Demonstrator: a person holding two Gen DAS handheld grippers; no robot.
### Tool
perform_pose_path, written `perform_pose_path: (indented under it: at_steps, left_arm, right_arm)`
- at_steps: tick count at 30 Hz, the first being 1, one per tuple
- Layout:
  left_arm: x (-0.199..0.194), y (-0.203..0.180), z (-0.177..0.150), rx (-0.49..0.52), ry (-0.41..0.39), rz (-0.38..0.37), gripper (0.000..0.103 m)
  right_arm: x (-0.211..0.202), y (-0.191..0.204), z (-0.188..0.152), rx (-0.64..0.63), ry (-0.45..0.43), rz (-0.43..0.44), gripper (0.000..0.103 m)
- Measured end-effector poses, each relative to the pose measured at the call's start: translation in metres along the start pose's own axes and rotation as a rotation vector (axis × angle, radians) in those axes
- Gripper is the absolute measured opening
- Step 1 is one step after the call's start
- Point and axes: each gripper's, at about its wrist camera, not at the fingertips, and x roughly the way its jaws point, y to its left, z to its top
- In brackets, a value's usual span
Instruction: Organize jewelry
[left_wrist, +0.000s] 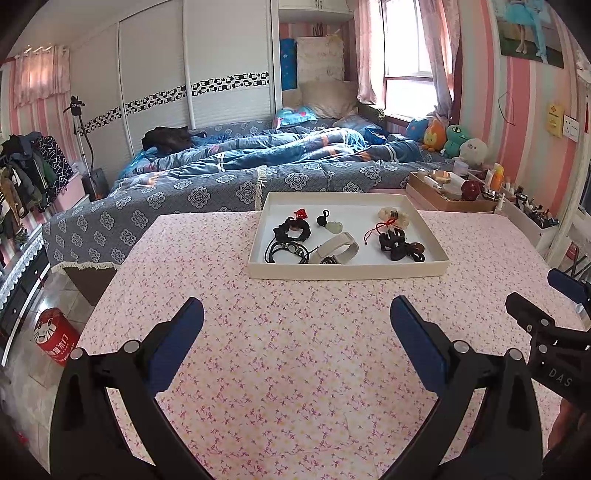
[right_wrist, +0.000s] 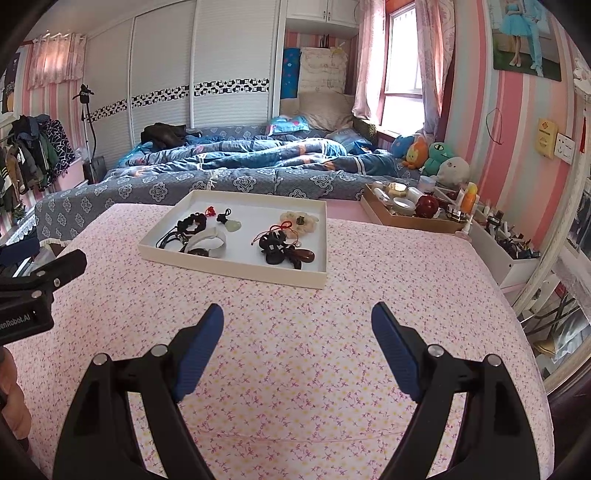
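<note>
A shallow white tray (left_wrist: 349, 272) (right_wrist: 236, 268) lies on the pink floral tablecloth (left_wrist: 280, 354) at the table's far side. Inside it are black hair ties and cords (left_wrist: 290, 240) (right_wrist: 184, 229), a pale watch band (left_wrist: 338, 249) (right_wrist: 210, 240), a jade pendant (left_wrist: 333, 226) (right_wrist: 233, 226), a black hair clip (left_wrist: 397, 242) (right_wrist: 275, 245) and a red cord (left_wrist: 376, 227). My left gripper (left_wrist: 297, 314) is open over bare cloth, short of the tray. My right gripper (right_wrist: 297, 317) is open too, nothing between its fingers.
A bed with a blue quilt (left_wrist: 236, 162) runs behind the table. A brown cardboard box of cosmetics (left_wrist: 448, 188) (right_wrist: 410, 210) and a white organiser (right_wrist: 506, 254) stand at the right. Plush toys (left_wrist: 454, 142) line the wall. A red can (left_wrist: 55, 336) sits on the floor at left.
</note>
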Motion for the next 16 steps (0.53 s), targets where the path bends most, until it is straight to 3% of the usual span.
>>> perform_pose_path:
  at_steps: [16]
  left_arm:
    - [-0.0021, -0.0051, -0.003, 0.015, -0.001, 0.022, 0.1]
  right_arm:
    - [-0.0014, -0.0025, 0.0009, 0.003, -0.004, -0.008, 0.083]
